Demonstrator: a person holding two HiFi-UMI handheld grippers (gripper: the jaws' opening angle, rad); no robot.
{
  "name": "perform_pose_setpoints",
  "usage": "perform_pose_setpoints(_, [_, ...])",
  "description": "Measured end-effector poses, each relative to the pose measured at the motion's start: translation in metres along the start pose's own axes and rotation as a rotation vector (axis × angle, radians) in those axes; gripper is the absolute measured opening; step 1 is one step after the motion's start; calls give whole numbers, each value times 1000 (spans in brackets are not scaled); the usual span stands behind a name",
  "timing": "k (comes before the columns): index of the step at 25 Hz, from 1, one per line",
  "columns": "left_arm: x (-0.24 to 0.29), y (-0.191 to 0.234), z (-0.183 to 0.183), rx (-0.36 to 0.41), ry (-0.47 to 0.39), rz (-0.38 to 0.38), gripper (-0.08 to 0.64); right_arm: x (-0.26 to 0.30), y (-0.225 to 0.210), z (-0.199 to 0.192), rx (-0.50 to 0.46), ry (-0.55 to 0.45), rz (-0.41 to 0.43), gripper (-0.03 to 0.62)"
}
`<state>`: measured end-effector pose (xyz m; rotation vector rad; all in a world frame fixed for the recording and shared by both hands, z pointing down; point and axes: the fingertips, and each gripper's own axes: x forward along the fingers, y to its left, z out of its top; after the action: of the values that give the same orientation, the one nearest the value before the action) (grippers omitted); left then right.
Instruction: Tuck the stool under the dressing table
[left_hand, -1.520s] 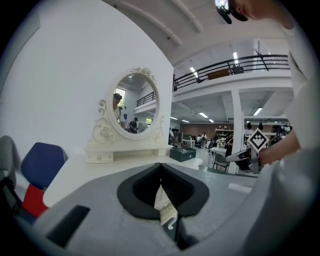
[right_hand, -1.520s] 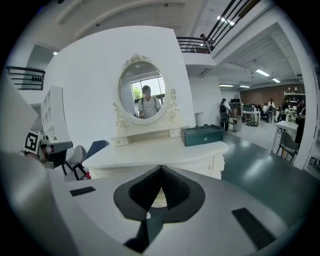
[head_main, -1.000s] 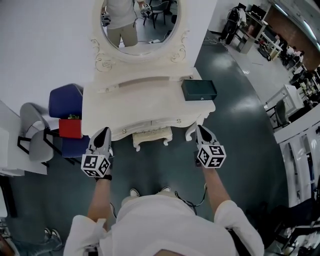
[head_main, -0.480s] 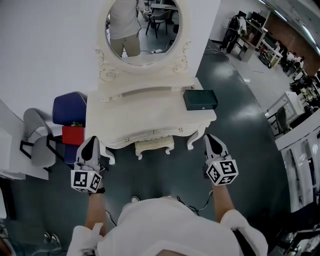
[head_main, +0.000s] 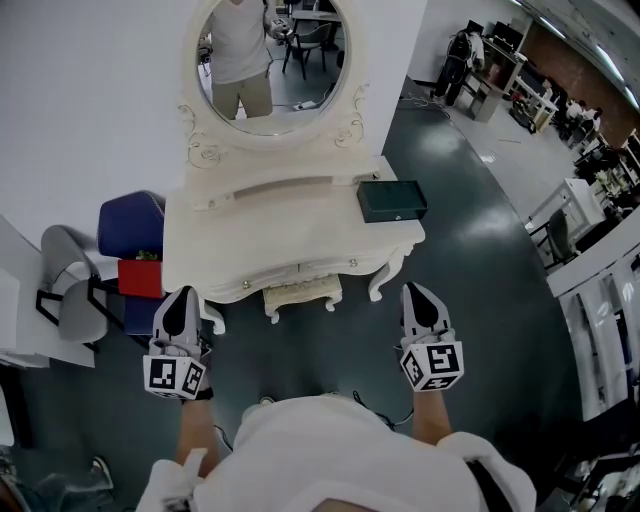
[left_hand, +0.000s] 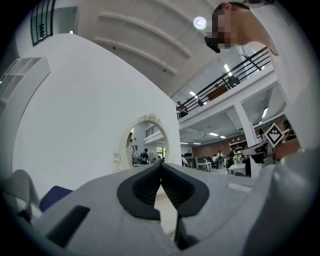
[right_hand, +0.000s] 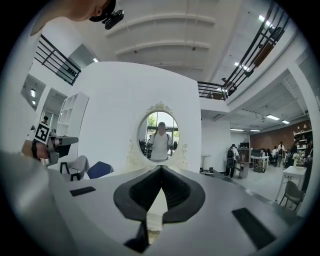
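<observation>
Chairs sit left of the dressing table (head_main: 290, 225). Farthest out is a grey moulded shell chair (head_main: 65, 285) on a thin black frame. A blue upholstered chair (head_main: 128, 215) stands against the table's left end, with a red box (head_main: 140, 278) at it, near the table's front left corner.

Your left gripper (head_main: 181, 300) hangs off that same corner, just beside the curled front left leg. It has a smooth grey shell, black ribbed pads and a black-and-white marker cube at the rear. Its jaws are pressed together with nothing between them.

The table is painted cream-white, with a flat matte top and a wavy front edge. It has small knobs on the drawer fronts, carved scrollwork and curved legs. An oval mirror (head_main: 268, 60) in a scrolled cream frame rises from the back of the table and reflects a person in a light shirt.

The stool (head_main: 303, 293) has the same cream, carved style. It sits under the table's front middle, between the two front legs. Only its front edge and two short curved legs show past the table's edge.

A dark green rectangular box (head_main: 392, 200) lies flat on the right rear of the table's top.

Your right gripper (head_main: 416, 296) is held off the table's front right corner, near that leg. Its jaws are closed too, and it is empty.

The floor (head_main: 480, 260) in front and to the right of the table is dark and glossy. Well right of the table stand desks (head_main: 500, 60), with people around them.
</observation>
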<state>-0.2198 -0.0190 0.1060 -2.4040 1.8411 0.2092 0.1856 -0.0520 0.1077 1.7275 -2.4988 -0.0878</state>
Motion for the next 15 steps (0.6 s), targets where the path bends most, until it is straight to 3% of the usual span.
perform_pose_setpoints(7, [3, -2, -6, -2, 5, -19, 17, 4, -5, -7, 13, 6, -23, 0])
perform_pose_setpoints(15, [3, -3, -9, 26, -2, -38, 17, 7, 25, -16, 51, 23, 34, 0])
